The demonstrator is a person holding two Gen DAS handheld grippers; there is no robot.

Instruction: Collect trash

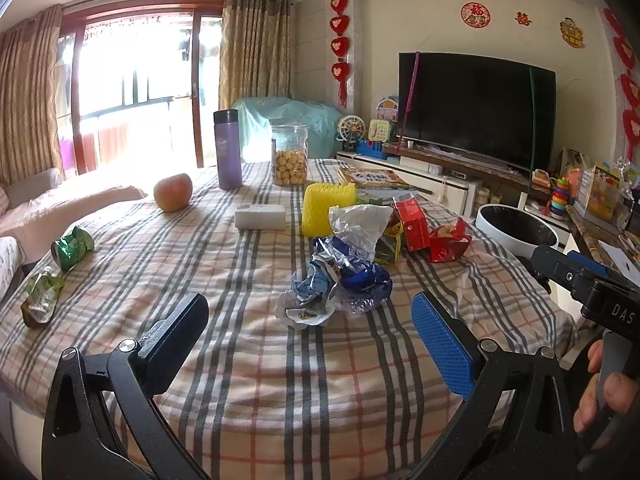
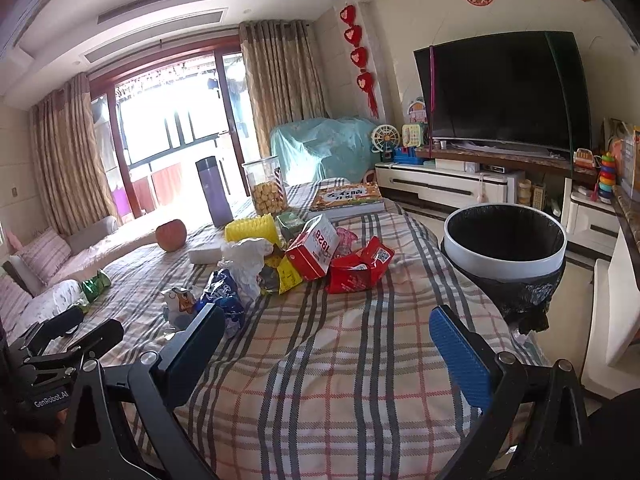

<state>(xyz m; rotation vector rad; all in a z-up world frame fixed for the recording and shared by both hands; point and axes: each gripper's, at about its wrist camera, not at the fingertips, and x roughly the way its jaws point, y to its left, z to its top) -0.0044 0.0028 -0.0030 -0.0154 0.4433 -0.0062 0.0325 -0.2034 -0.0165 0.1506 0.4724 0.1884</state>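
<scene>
A heap of trash lies mid-table: blue and white wrappers (image 1: 340, 280), crumpled white plastic (image 1: 360, 228), a red carton (image 1: 412, 224) and a torn red packet (image 1: 448, 244). The heap also shows in the right wrist view, with the red carton (image 2: 316, 248) and the red packet (image 2: 360, 268). Green wrappers (image 1: 72, 246) and a squashed bottle (image 1: 40, 296) lie at the left edge. A white bin with a black liner (image 2: 504, 256) stands right of the table. My left gripper (image 1: 312, 328) is open just short of the blue wrappers. My right gripper (image 2: 328, 340) is open and empty over bare cloth.
On the plaid tablecloth (image 1: 300, 380) stand a purple flask (image 1: 228, 148), a biscuit jar (image 1: 290, 156), an apple (image 1: 173, 192), a white block (image 1: 260, 216), a yellow sponge (image 1: 324, 204) and books (image 1: 372, 180). A TV (image 1: 476, 108) and a toy shelf are at the right.
</scene>
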